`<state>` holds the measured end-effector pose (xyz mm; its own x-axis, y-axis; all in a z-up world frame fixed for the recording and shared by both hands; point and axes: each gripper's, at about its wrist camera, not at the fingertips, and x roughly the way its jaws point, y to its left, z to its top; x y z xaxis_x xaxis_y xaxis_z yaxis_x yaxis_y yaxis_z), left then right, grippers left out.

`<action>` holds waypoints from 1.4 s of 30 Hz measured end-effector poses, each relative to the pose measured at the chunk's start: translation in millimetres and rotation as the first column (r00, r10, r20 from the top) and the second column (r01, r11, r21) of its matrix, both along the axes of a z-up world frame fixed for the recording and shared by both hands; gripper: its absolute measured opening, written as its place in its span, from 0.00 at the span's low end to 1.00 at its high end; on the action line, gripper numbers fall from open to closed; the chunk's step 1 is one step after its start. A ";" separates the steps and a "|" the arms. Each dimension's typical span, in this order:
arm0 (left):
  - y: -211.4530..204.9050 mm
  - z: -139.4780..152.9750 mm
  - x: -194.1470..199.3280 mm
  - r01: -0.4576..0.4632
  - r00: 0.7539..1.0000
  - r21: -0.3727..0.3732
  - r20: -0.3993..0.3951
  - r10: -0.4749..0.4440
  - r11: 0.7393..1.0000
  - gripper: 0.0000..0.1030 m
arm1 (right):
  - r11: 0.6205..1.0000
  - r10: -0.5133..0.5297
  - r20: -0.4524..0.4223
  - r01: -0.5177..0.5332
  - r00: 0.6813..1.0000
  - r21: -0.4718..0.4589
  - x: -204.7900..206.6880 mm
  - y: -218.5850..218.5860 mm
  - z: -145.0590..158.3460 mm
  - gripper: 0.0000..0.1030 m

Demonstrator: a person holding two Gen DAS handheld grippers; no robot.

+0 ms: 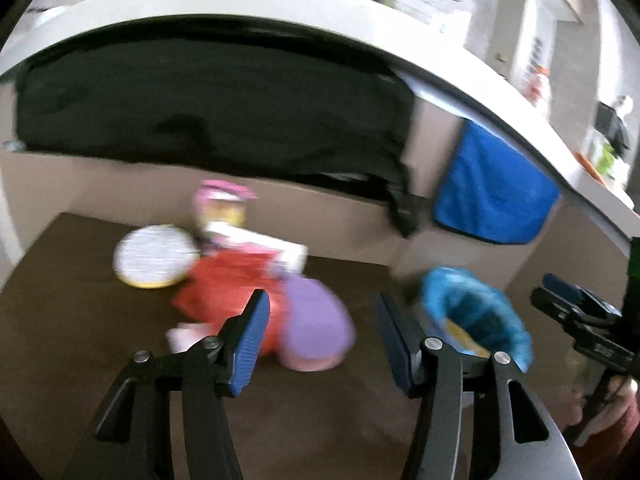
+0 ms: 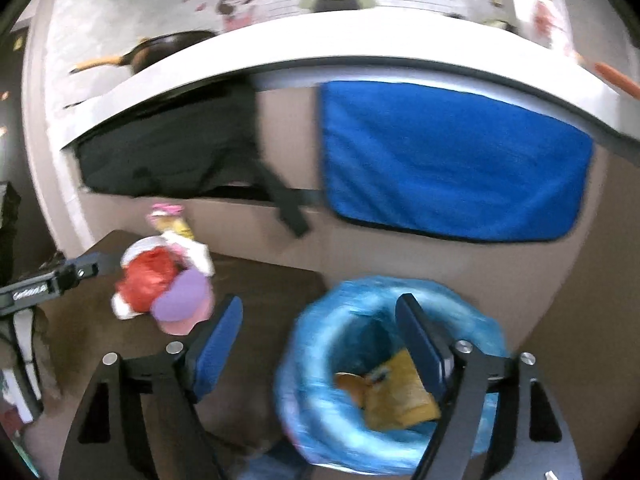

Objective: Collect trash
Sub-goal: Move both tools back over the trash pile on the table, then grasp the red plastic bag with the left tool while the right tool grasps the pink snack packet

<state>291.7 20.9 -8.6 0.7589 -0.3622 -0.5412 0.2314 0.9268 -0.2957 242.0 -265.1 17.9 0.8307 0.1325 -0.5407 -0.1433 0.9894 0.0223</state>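
Note:
A pile of trash lies on a dark brown table (image 1: 80, 320): a red crumpled wrapper (image 1: 228, 284), a purple and pink cup (image 1: 316, 324), a round white lid (image 1: 154, 256) and a pink and yellow packet (image 1: 224, 204). My left gripper (image 1: 320, 340) is open and empty, just short of the purple cup. A bin lined with a blue bag (image 2: 384, 364) stands right of the table and holds a yellow wrapper (image 2: 396, 396). My right gripper (image 2: 320, 340) is open and empty above the bin's rim. The pile also shows in the right wrist view (image 2: 160, 284).
A white counter (image 1: 240, 4) runs behind, with a black cloth (image 1: 208, 108) and a blue towel (image 2: 452, 160) hanging below its edge. A pan (image 2: 160, 50) sits on the counter. The other gripper shows at the right edge of the left view (image 1: 576, 312).

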 end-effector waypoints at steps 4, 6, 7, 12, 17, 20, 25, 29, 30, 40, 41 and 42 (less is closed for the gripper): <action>51.2 -18.3 8.5 -0.059 0.997 -0.039 -0.056 0.057 0.997 0.54 | 0.998 0.065 -0.034 -0.065 0.997 -0.002 16.8 43.4 -4.5 0.74; 62.8 -28.4 12.6 -0.067 0.994 -0.049 -0.090 0.062 0.997 0.54 | 0.994 0.112 -0.081 -0.110 0.990 0.023 32.8 64.5 -11.9 0.74; 65.5 -32.3 14.6 -0.063 0.993 -0.058 -0.105 0.057 0.996 0.54 | 0.992 0.128 -0.099 -0.125 0.987 0.033 37.2 70.9 -15.1 0.74; 69.9 -51.9 38.0 -0.028 0.984 -0.156 -0.178 0.000 0.987 0.54 | 0.987 0.145 -0.158 -0.131 0.977 0.096 57.6 91.0 -28.2 0.74; 72.8 -61.5 78.2 -0.061 0.979 -0.258 -0.203 0.008 0.964 0.58 | 0.990 0.128 -0.177 -0.115 0.976 0.081 61.0 93.0 -33.7 0.74; 71.1 -75.1 104.0 -0.100 0.967 -0.286 -0.255 0.025 0.953 0.60 | 0.991 0.121 -0.194 -0.107 0.974 0.080 64.6 89.5 -37.3 0.74; 56.4 -96.4 118.8 -0.095 0.937 -0.264 -0.350 -0.004 0.960 0.61 | 0.991 0.116 -0.223 -0.099 0.968 0.087 71.4 86.1 -43.3 0.74; 64.1 -86.4 100.8 -0.055 0.948 -0.254 -0.317 -0.029 0.966 0.48 | 0.991 0.124 -0.228 -0.110 0.966 0.071 77.8 95.1 -41.3 0.74; 68.0 -84.1 95.4 -0.049 0.950 -0.252 -0.309 -0.032 0.967 0.47 | 0.991 0.129 -0.229 -0.117 0.965 0.067 80.4 99.5 -40.5 0.74; 159.9 -40.1 17.4 -0.121 0.982 -0.209 -0.168 0.086 0.970 0.38 | 0.973 0.226 -0.214 -0.230 0.950 0.005 116.5 178.5 -41.7 0.74; 165.3 -37.4 13.8 -0.132 0.982 -0.198 -0.156 0.102 0.971 0.38 | 0.971 0.231 -0.204 -0.239 0.951 -0.016 120.8 189.1 -40.8 0.74; 173.3 -32.3 7.6 -0.150 0.983 -0.183 -0.133 0.127 0.972 0.38 | 0.970 0.230 -0.193 -0.240 0.954 -0.032 124.8 197.0 -39.7 0.74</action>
<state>299.4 194.2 -40.9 0.7432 -0.3636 -0.5617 0.0572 0.8709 -0.4881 366.8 -68.1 -21.8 0.6635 0.2775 -0.6948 -0.3701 0.9288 0.0175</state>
